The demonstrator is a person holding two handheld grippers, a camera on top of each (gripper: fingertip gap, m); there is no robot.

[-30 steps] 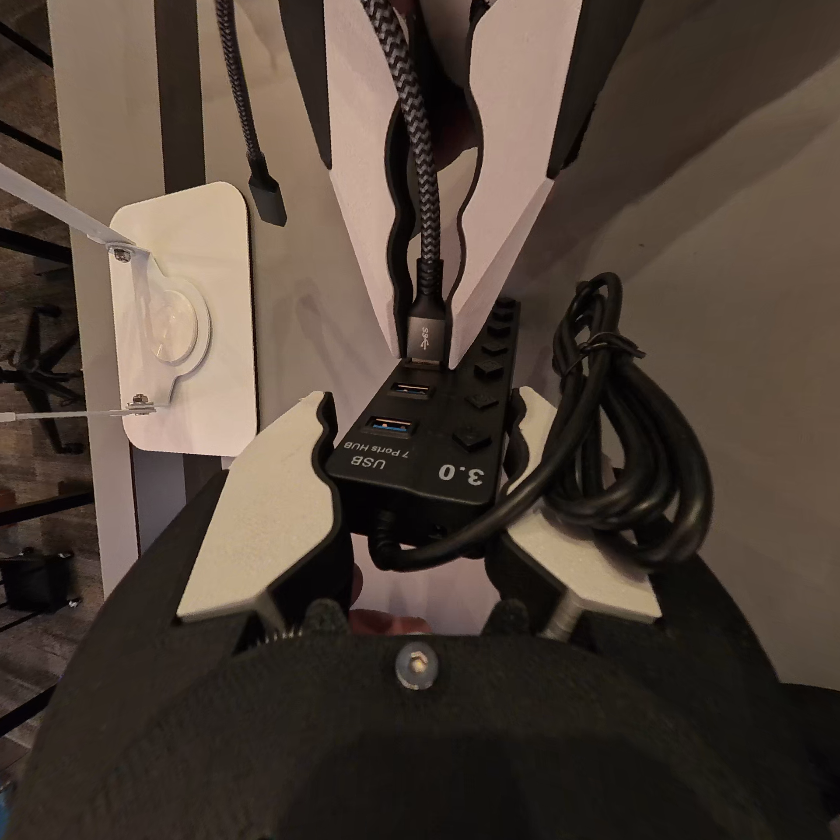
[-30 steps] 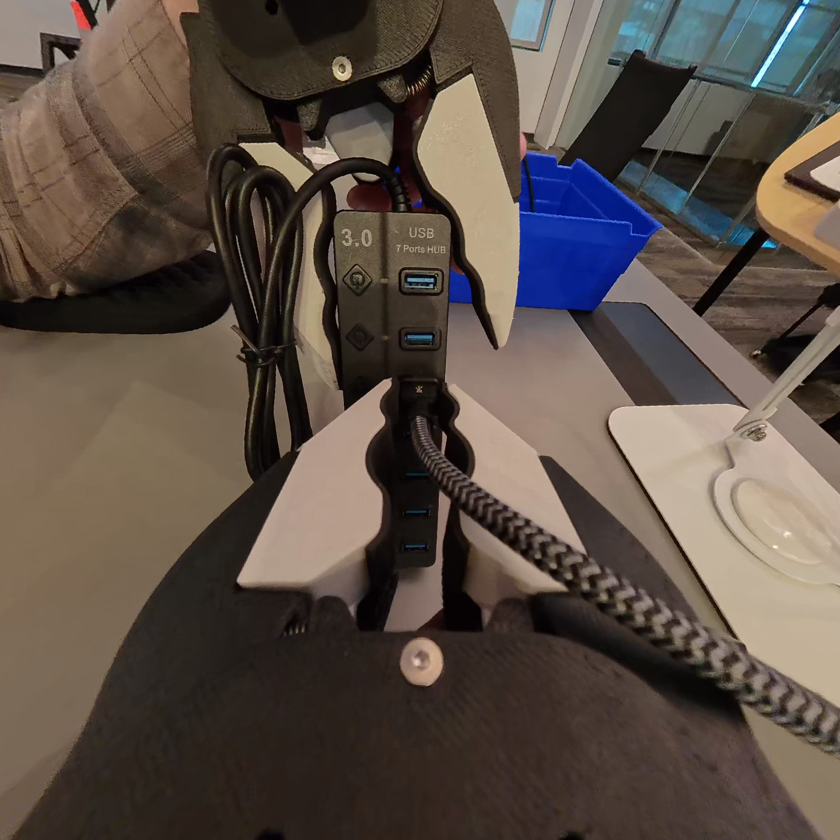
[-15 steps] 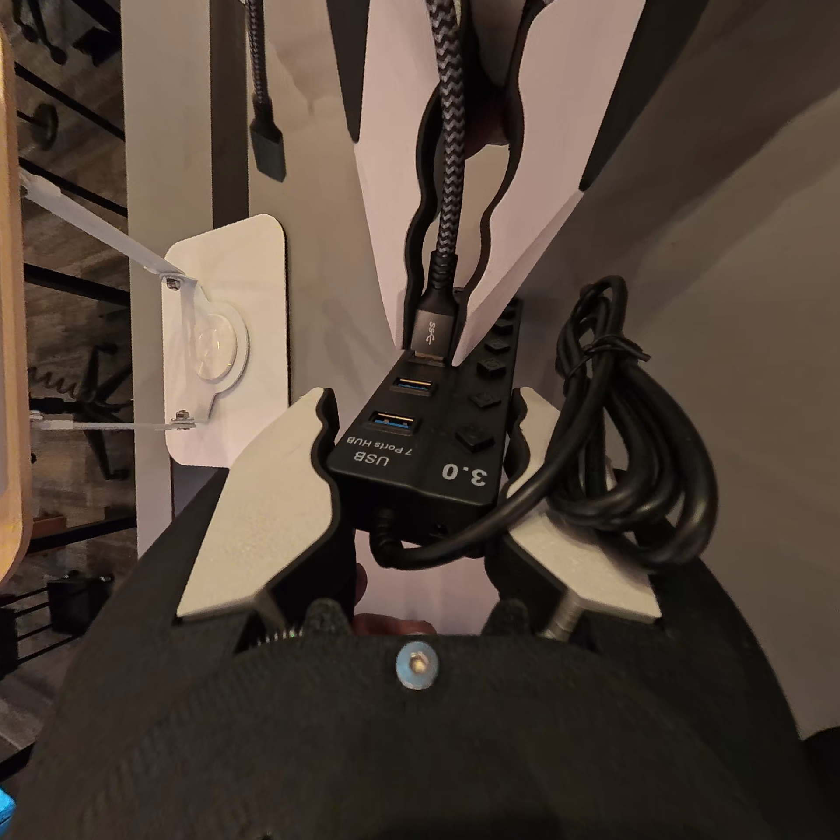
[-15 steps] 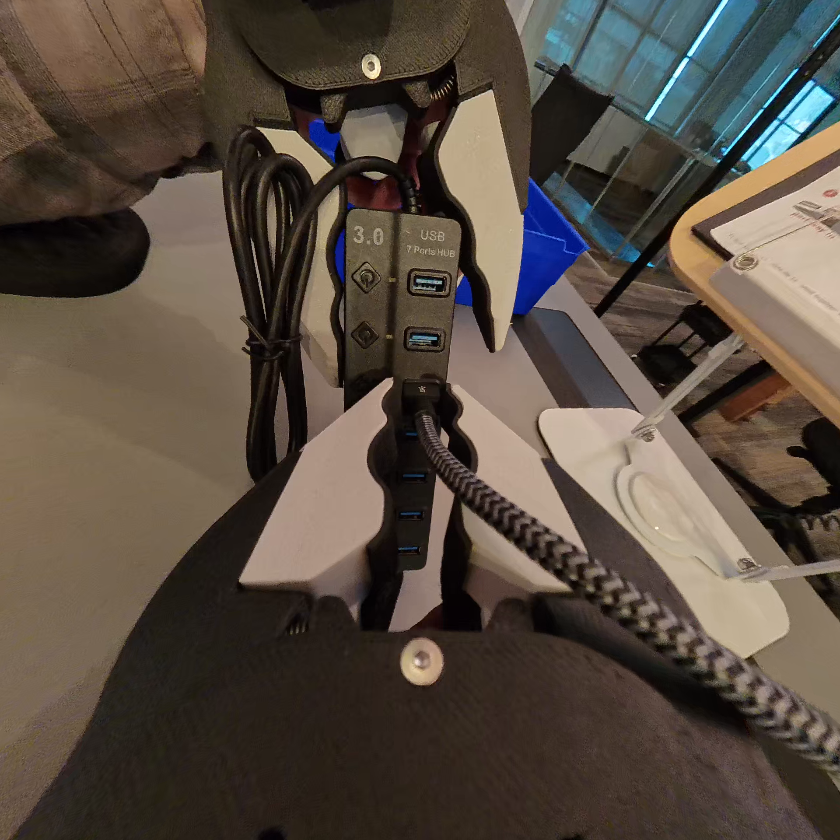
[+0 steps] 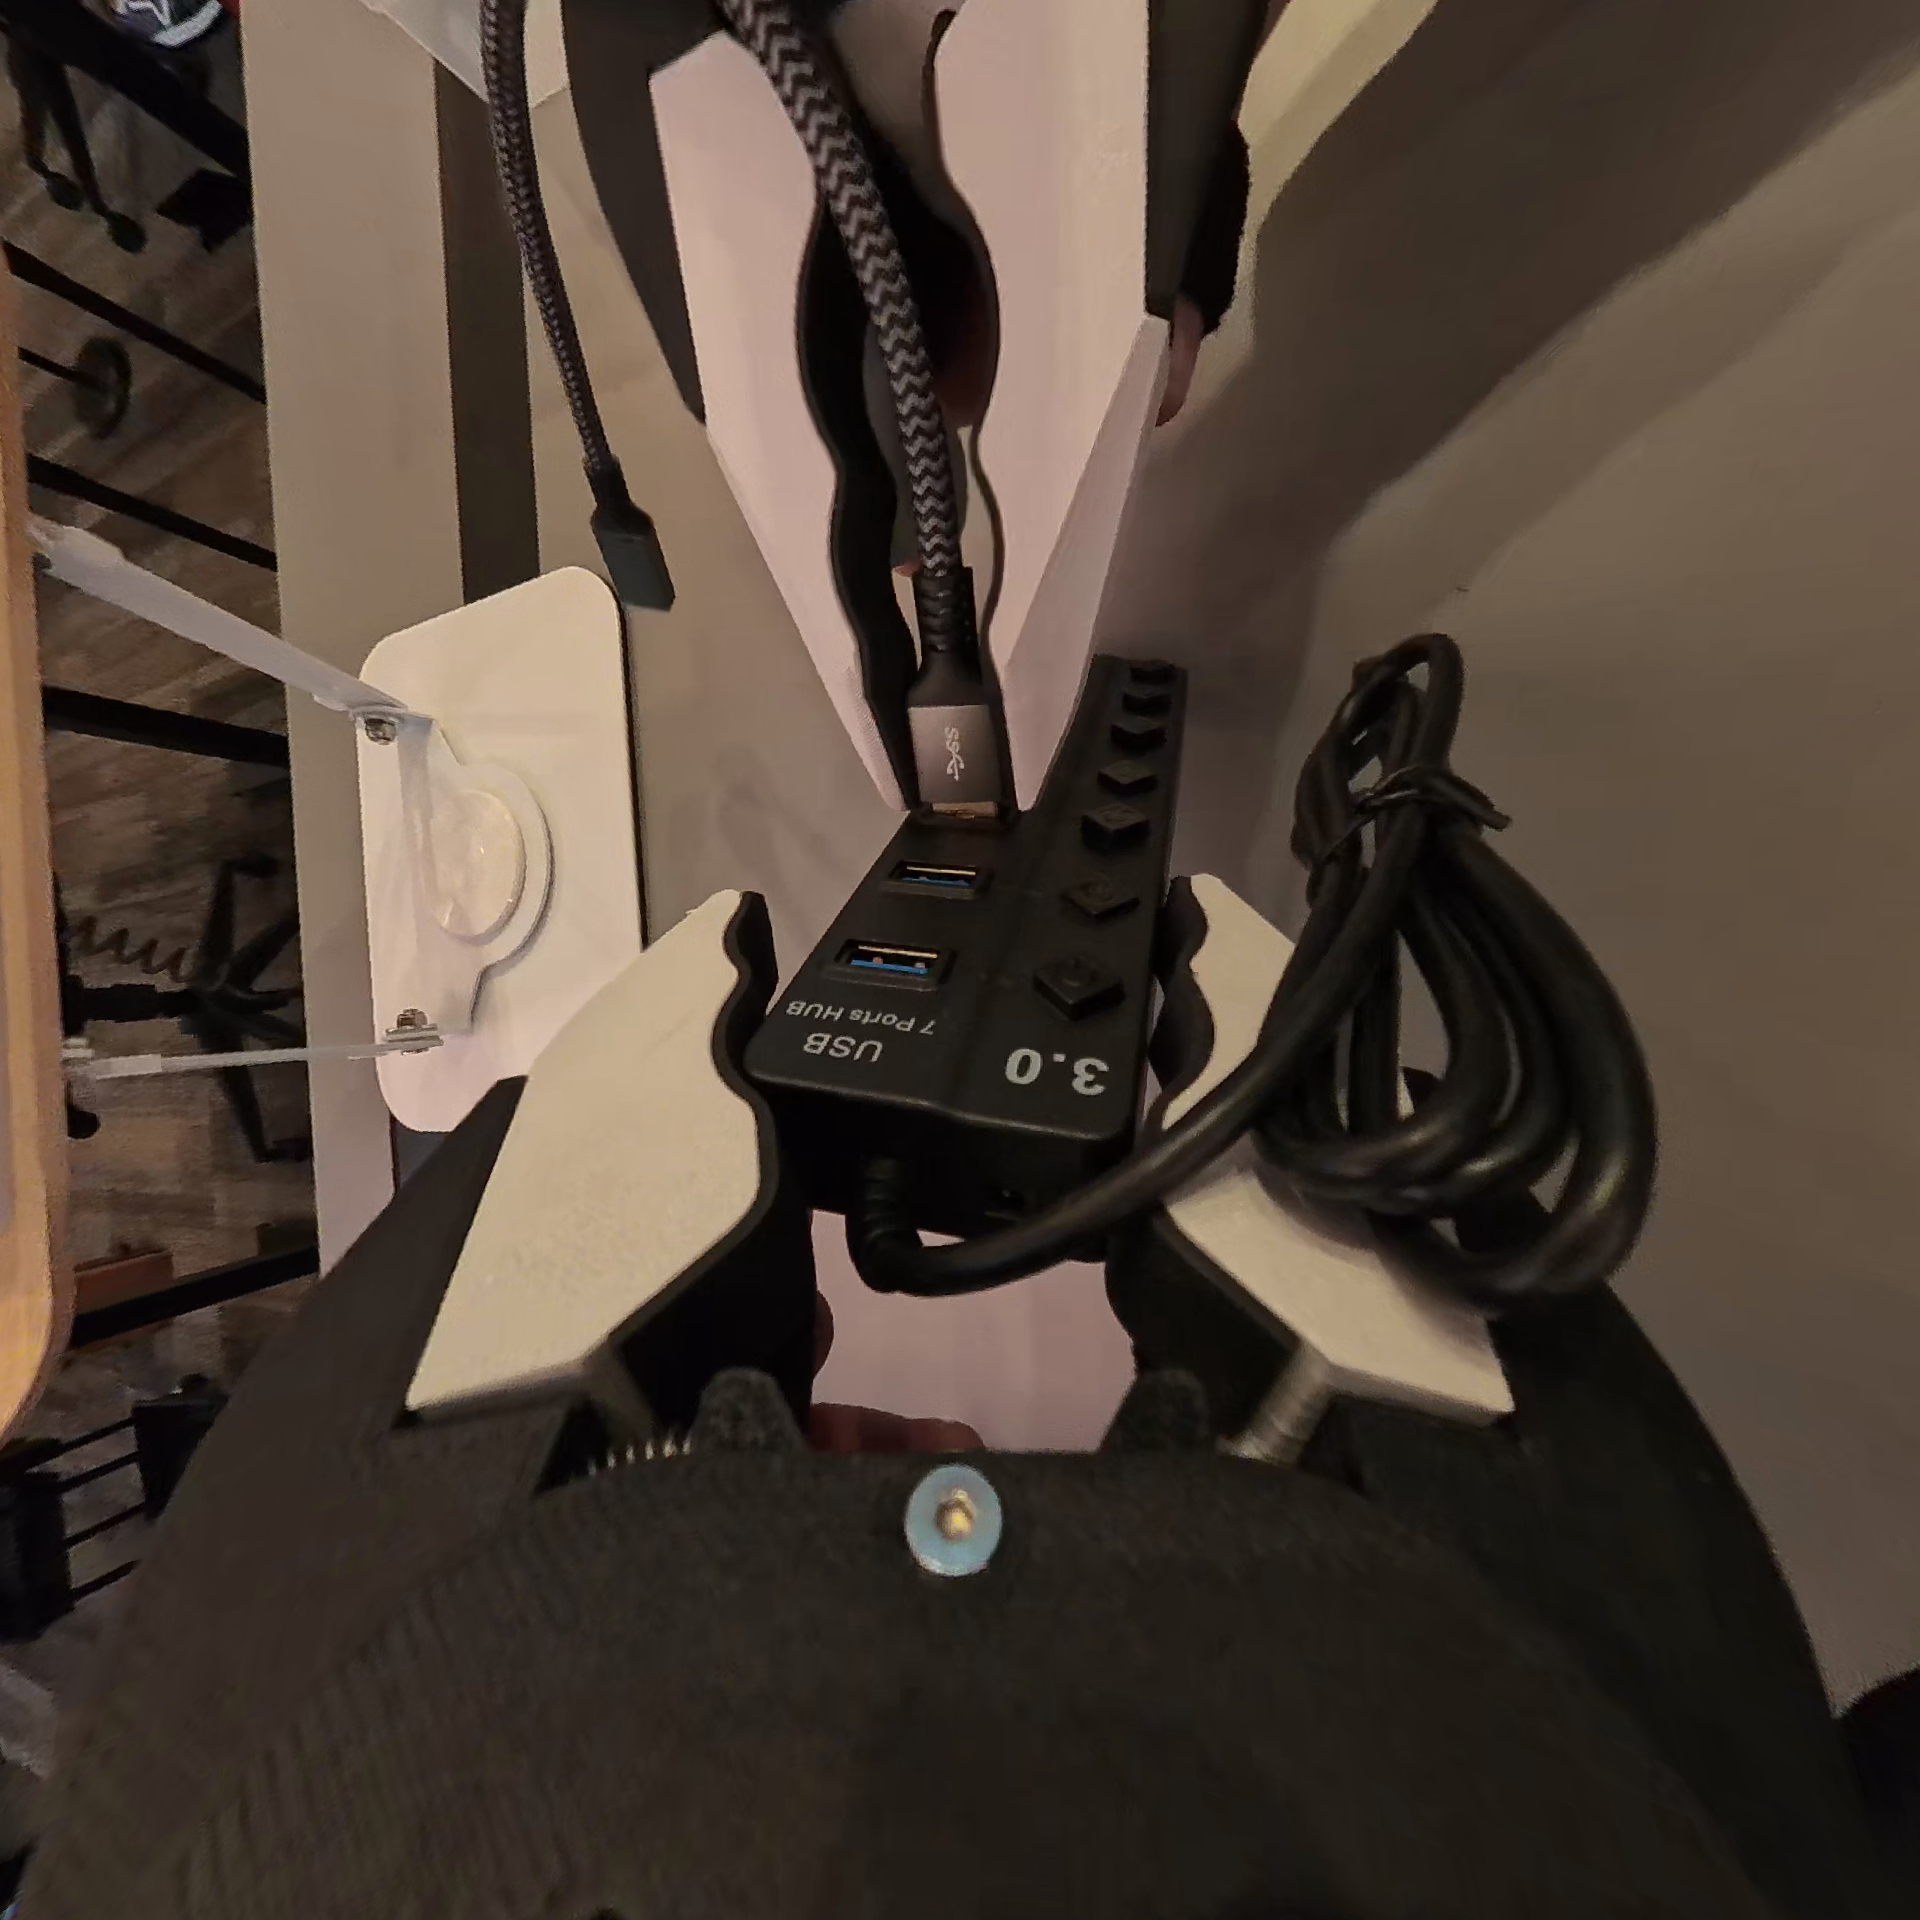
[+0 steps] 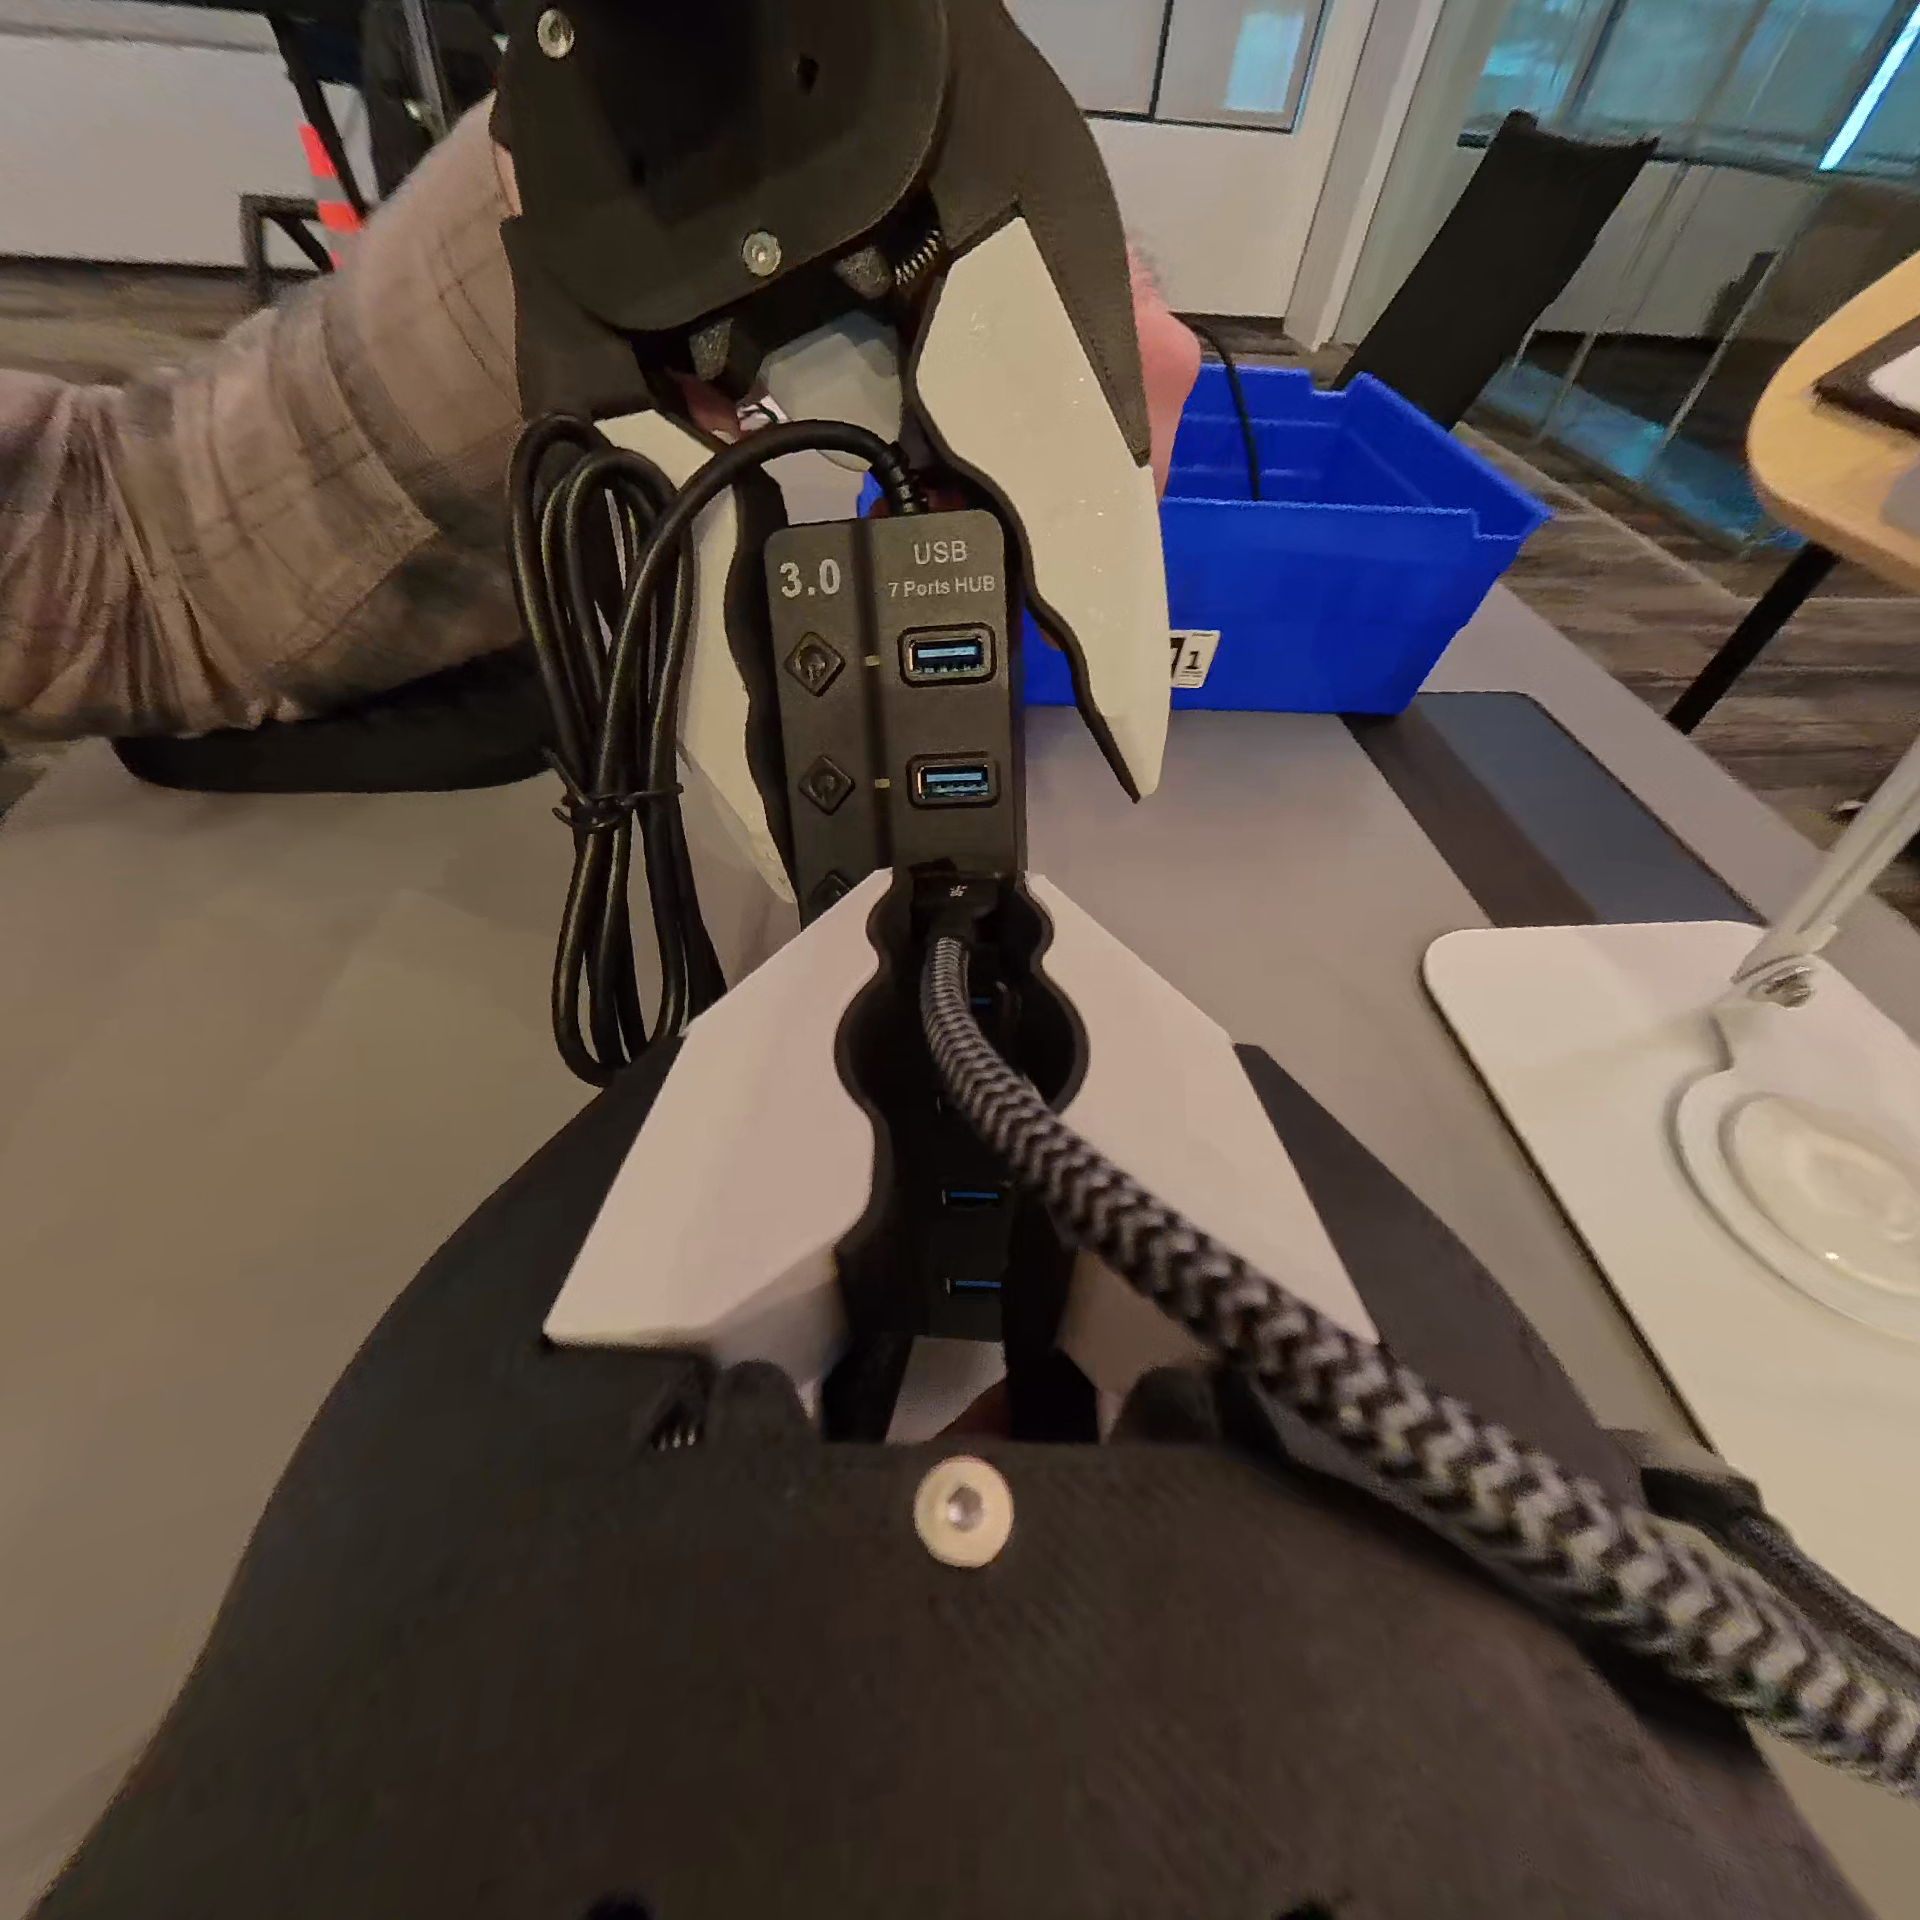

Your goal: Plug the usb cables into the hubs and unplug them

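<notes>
A black USB hub [image 5: 966, 997] with a row of blue ports is clamped across its near end by my left gripper [image 5: 966, 899], which holds it above the grey table. The hub's own black cord [image 5: 1455, 1039] hangs in a tied coil beside it. My right gripper [image 6: 961, 888] is shut on the dark plug [image 6: 956, 904] of a braided grey-black cable [image 6: 1299, 1330]. The plug [image 5: 951, 738] sits at the hub's [image 6: 894, 675] third port with a thin strip of metal showing. The right gripper [image 5: 956, 805] faces my left gripper [image 6: 956, 831]. The braided cable's other end [image 5: 629, 551] dangles free.
A blue bin [image 6: 1299, 582] stands at the table's far edge. A white stand base [image 6: 1662, 1143] with thin metal rods lies to the right and also shows in the left wrist view [image 5: 499, 831]. A wooden table [image 6: 1849, 447] is far right. A person's plaid sleeve [image 6: 208, 520] rests on the left. Left and right tips are no more than a few centimetres apart.
Both grippers have swung together, so the background has shifted. The hub stays clamped and the plug stays at the third port.
</notes>
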